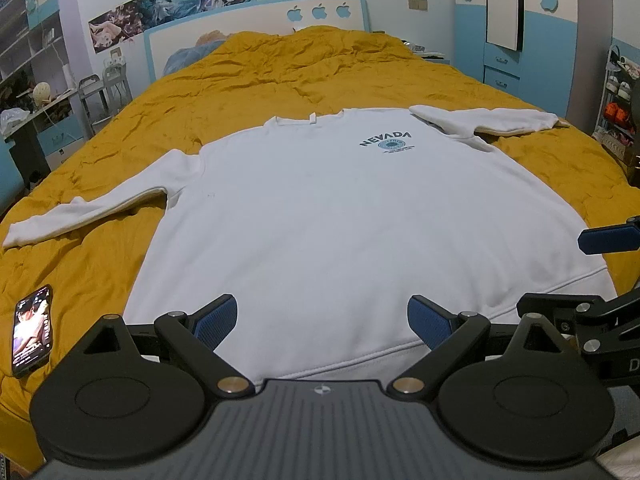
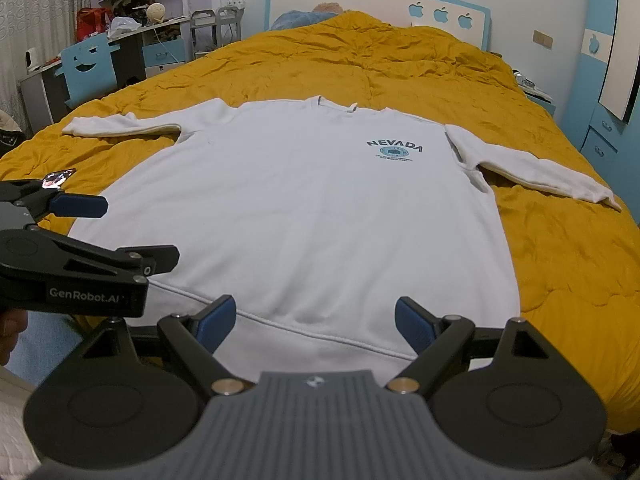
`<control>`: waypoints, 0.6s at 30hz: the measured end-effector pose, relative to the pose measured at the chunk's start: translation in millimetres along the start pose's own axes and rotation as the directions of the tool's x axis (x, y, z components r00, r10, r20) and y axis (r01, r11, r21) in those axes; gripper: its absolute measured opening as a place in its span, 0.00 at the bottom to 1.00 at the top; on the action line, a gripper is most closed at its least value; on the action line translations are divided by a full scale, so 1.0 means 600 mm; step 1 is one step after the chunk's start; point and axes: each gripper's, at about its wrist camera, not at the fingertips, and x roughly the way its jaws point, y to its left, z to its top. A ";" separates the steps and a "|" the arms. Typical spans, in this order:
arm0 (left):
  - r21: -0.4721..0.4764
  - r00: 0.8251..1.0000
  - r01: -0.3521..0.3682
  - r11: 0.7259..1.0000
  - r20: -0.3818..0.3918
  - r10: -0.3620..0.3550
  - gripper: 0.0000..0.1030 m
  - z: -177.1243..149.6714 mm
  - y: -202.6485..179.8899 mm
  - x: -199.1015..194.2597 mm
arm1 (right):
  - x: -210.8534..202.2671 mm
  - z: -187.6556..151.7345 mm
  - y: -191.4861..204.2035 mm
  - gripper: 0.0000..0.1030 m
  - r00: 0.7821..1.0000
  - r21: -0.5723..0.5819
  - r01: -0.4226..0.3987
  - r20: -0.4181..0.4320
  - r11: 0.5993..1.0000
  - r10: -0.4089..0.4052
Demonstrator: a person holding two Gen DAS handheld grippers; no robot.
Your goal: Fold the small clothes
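White sweatshirt (image 1: 320, 208): lies flat, face up, sleeves spread, on yellow bedspread (image 1: 248, 80); no fold made, all folding remains; left gripper (image 1: 322, 322) and right gripper (image 2: 316, 326): fingers apart, empty, above hem.

- sweatshirt (image 1: 320, 216): white matt knit cloth, smooth, ribbed hem, printed blue logo
- quilt (image 1: 280, 76): mustard cloth, matt, crumpled, stitched
- left gripper (image 1: 322, 322): matt black plastic arms, blue textured pads, shiny metal pins
- right gripper (image 2: 315, 322): same finish
- phone (image 1: 33, 330), lower left: glossy glass screen
- headboard (image 1: 256, 20): smooth painted wood, slight sheen
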 end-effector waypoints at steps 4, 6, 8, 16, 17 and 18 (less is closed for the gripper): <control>0.000 1.000 0.000 1.000 -0.001 0.000 1.00 0.000 0.000 0.000 | 0.000 0.000 0.000 0.80 1.000 0.000 0.001 0.000 1.000 -0.001; 0.000 1.000 0.001 1.000 -0.003 -0.001 1.00 -0.003 0.001 0.000 | 0.000 0.000 0.000 0.80 1.000 0.000 0.000 0.000 1.000 0.000; 0.001 1.000 0.002 1.000 -0.006 -0.002 1.00 -0.003 0.001 0.002 | 0.000 0.000 0.000 0.80 1.000 0.000 0.001 -0.001 1.000 -0.001; 0.018 1.000 0.027 0.999 -0.013 -0.027 1.00 0.016 0.005 0.007 | 0.012 0.011 -0.007 0.80 1.000 -0.001 -0.004 -0.015 1.000 0.004; 0.006 0.999 0.037 0.999 -0.016 -0.037 1.00 0.020 0.011 0.011 | 0.014 0.014 -0.008 0.80 1.000 0.000 -0.008 -0.012 1.000 0.008; -0.010 0.999 0.048 0.999 -0.019 -0.048 1.00 0.025 0.017 0.014 | 0.017 0.018 -0.011 0.80 1.000 0.002 -0.015 -0.008 1.000 0.015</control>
